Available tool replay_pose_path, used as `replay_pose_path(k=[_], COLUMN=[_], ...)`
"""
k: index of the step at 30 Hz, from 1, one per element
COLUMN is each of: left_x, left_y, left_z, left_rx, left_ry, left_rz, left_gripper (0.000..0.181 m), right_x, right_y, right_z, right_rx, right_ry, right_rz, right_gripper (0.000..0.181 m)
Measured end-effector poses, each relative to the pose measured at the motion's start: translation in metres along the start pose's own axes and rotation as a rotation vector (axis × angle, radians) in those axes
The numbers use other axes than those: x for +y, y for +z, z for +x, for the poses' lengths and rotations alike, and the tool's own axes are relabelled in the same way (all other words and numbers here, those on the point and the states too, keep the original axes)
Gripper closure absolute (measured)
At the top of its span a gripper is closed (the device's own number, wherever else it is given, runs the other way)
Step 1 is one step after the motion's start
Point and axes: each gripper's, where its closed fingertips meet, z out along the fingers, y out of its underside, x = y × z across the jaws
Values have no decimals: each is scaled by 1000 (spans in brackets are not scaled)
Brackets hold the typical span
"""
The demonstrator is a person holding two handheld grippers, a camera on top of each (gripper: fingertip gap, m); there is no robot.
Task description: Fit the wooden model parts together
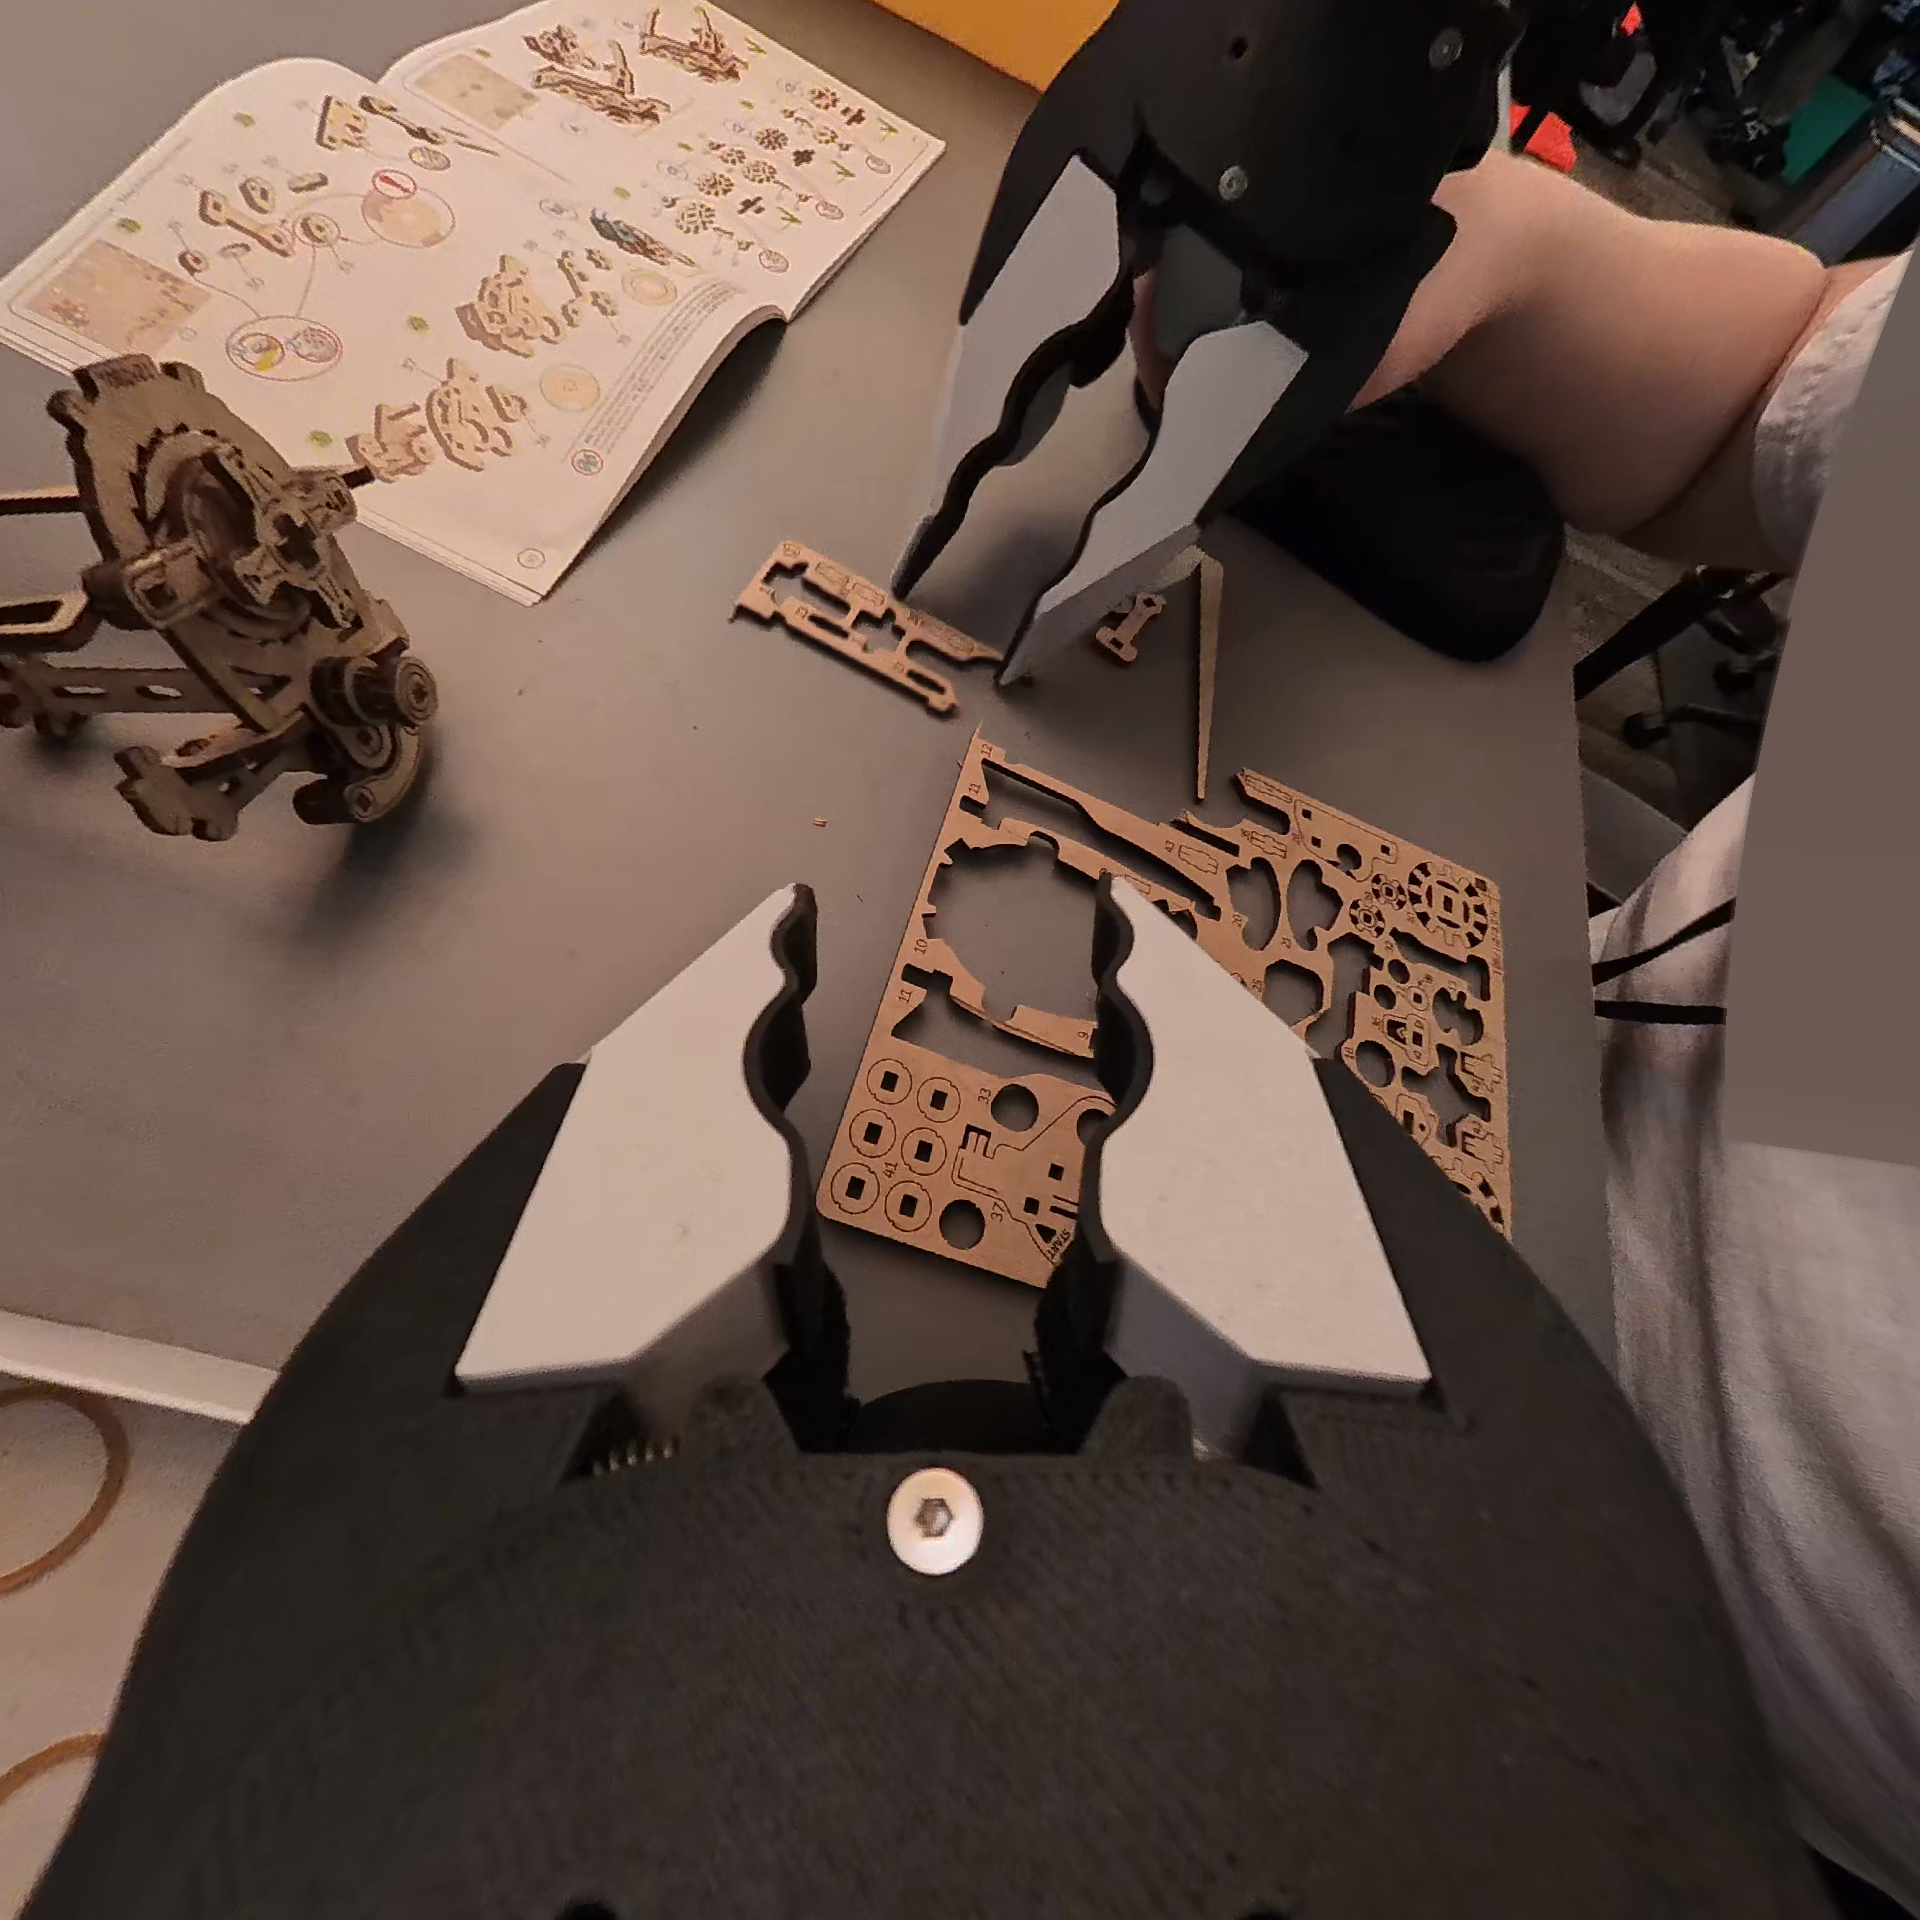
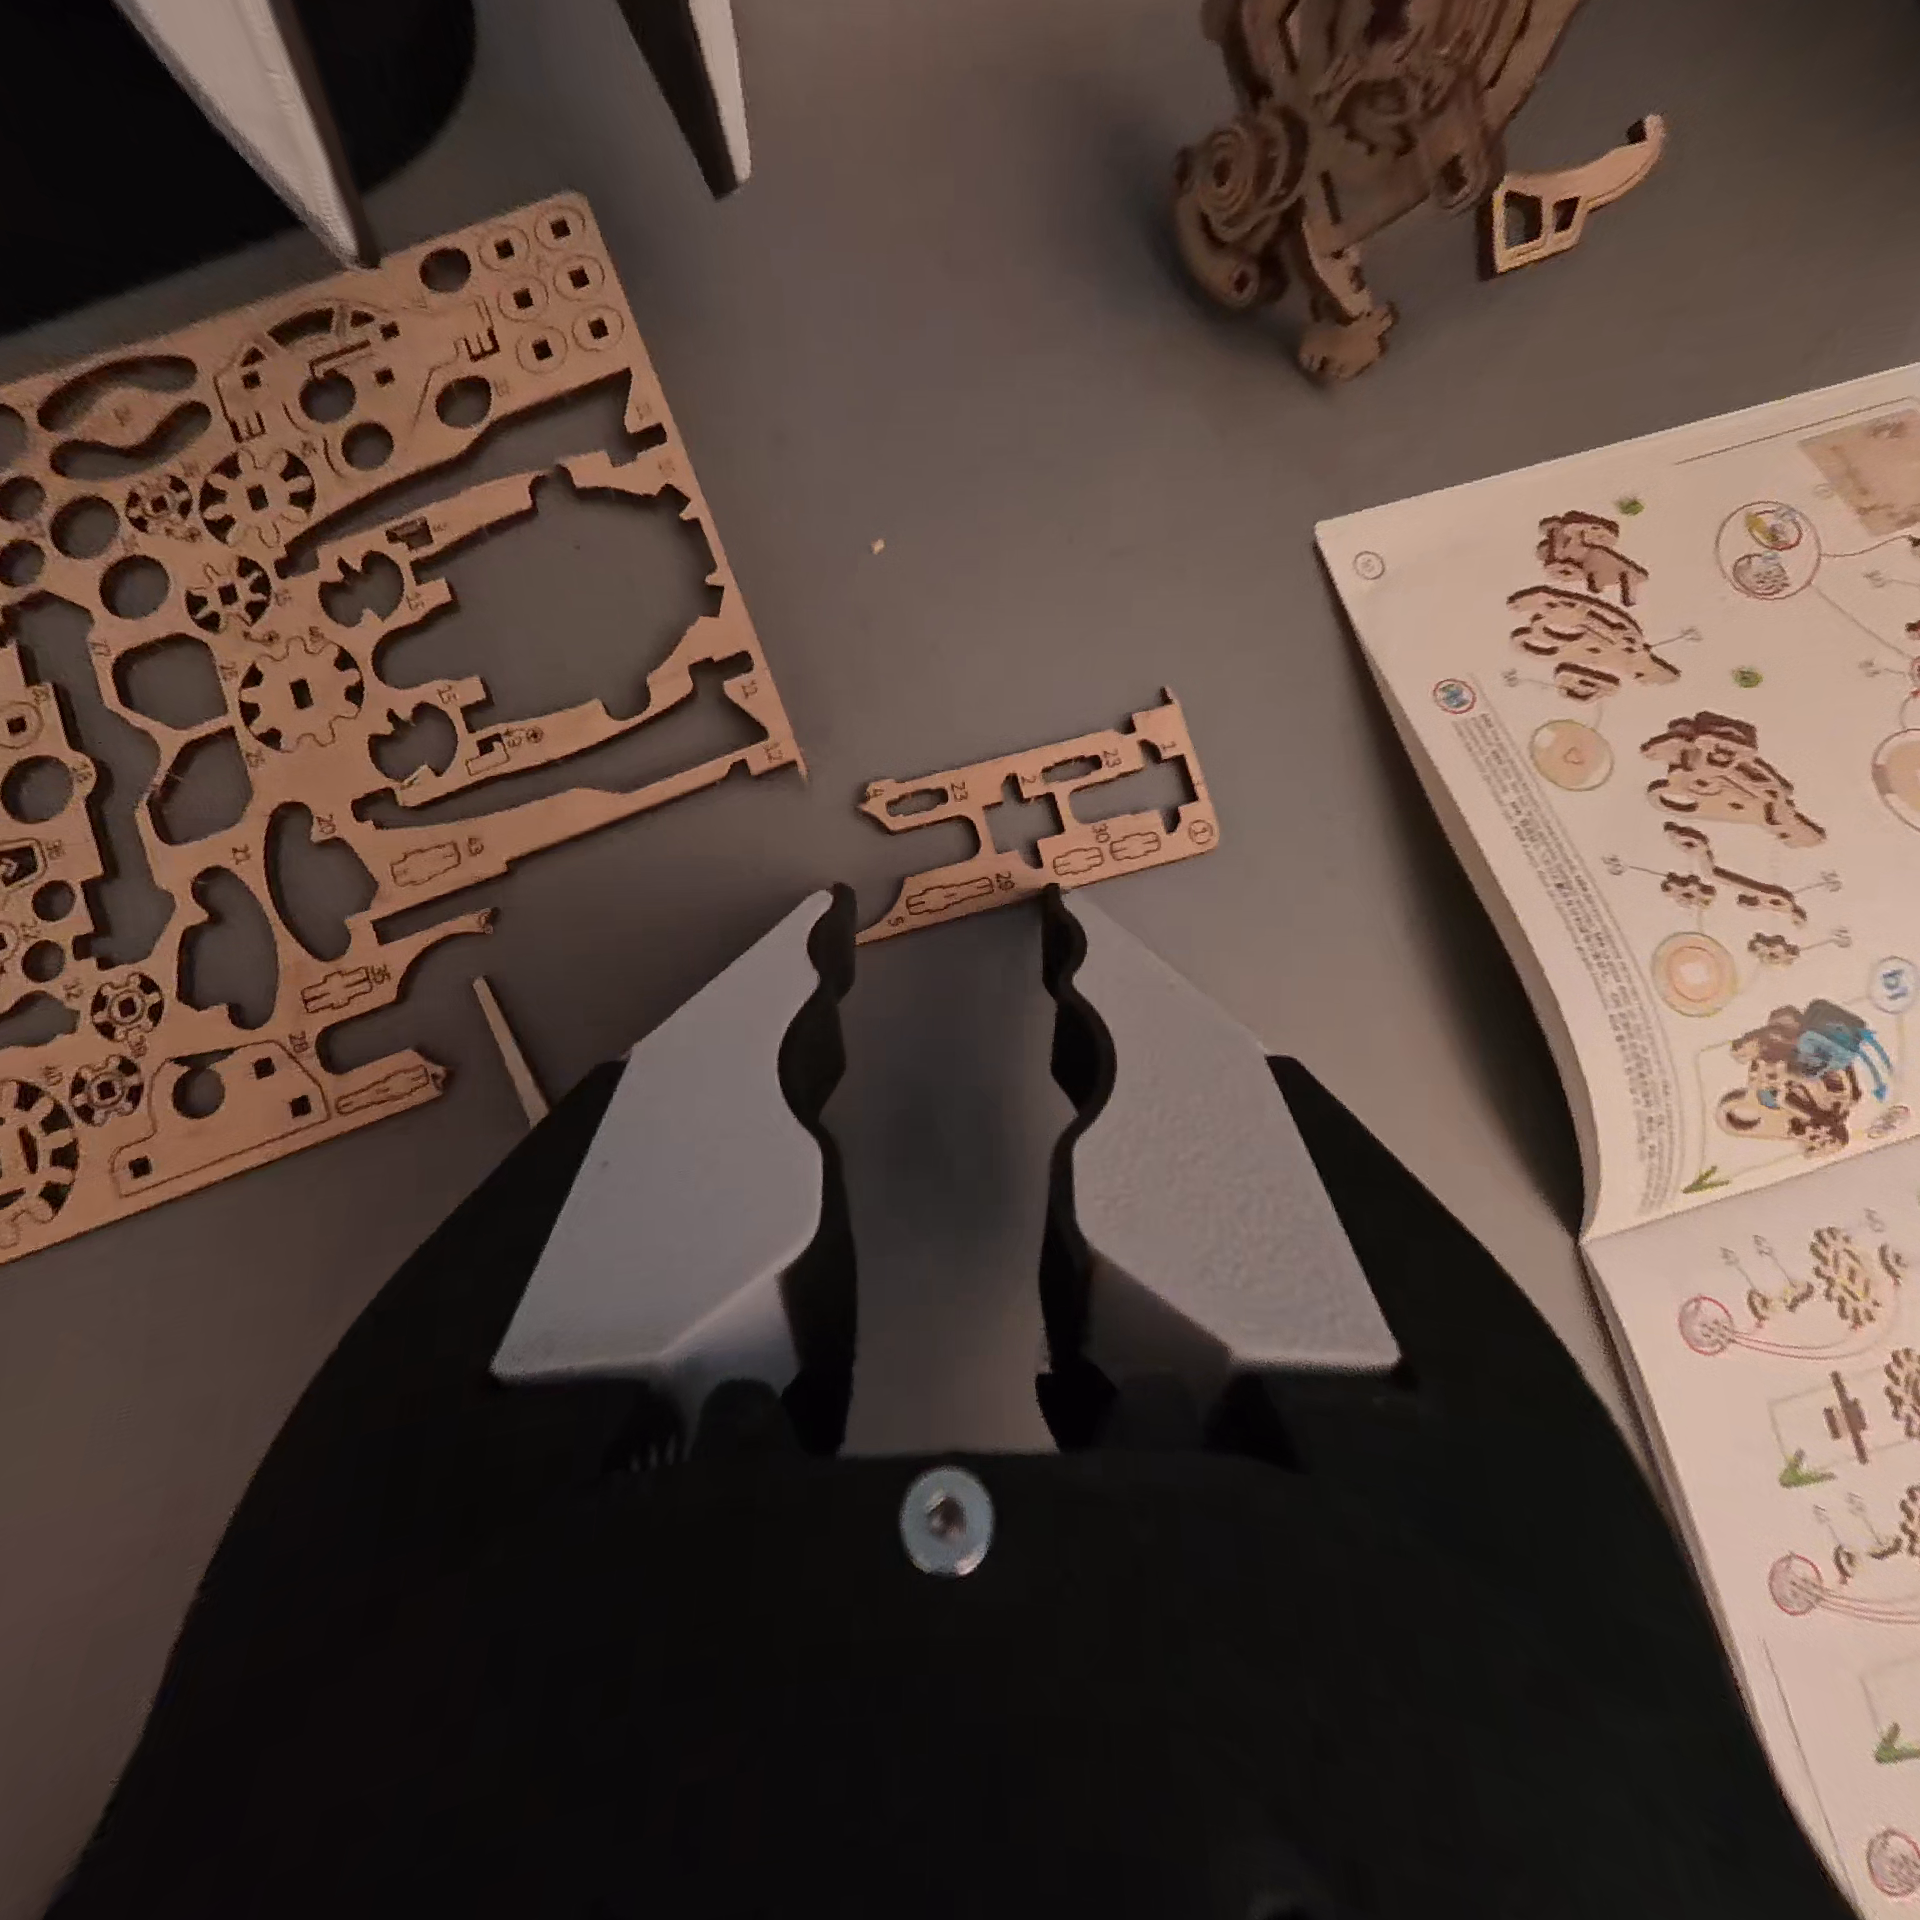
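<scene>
Right wrist view: my right gripper (image 2: 945, 904) gapes empty over small tan wooden offcut (image 2: 1049, 821); left gripper (image 1: 956, 914) empty, apart above big punched plywood sheet (image 1: 1195, 997). Half-built brown wooden model (image 1: 229, 592) stands far left; parts remain.

The model (image 2: 1382, 156) is cut off by the top edge in the right view; the booklet (image 2: 1714, 935) runs off the right edge; sheet (image 2: 312, 675) off the left.

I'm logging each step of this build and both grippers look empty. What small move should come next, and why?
Probably lower the open right gripper onto the small broken-off wooden strip just ahead of its tips; it still holds uncut parts, and the open left gripper hovers over the large sheet.
</scene>
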Motion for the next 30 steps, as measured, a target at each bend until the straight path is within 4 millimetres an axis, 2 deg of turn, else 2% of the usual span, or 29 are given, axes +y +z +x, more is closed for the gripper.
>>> replay_pose_path(k=[6, 9, 12, 16, 19, 26, 30], left_x=[3, 5, 8, 13, 16, 37, 38], left_y=[2, 3, 3, 2, 3, 9, 10], left_z=[1, 0, 0, 2, -3, -2, 1], left_rx=[-1, -3, 9, 69, 52, 76, 88], left_ry=[8, 3, -38, -129, -115, -117, -107], left_rz=[-18, -34, -46, -64, -75, -189, -201], left_gripper=[129, 129, 125, 122, 126, 136, 139], right_x=[-12, -17, -29, -35, -34, -40, -41], right_y=[10, 9, -7, -18, -6, 8, 14], right_z=[6, 4, -14, -61, -58, -50, -53], right_rx=[0, -7, -80, -259, -179, -216, -264], right_ry=[-27, -54, -93, -173, -226, -213, -177], right_rz=[18, 82, 205, 275, 231, 176, 117], right_gripper=[149, 148, 147, 147, 147, 147, 146])
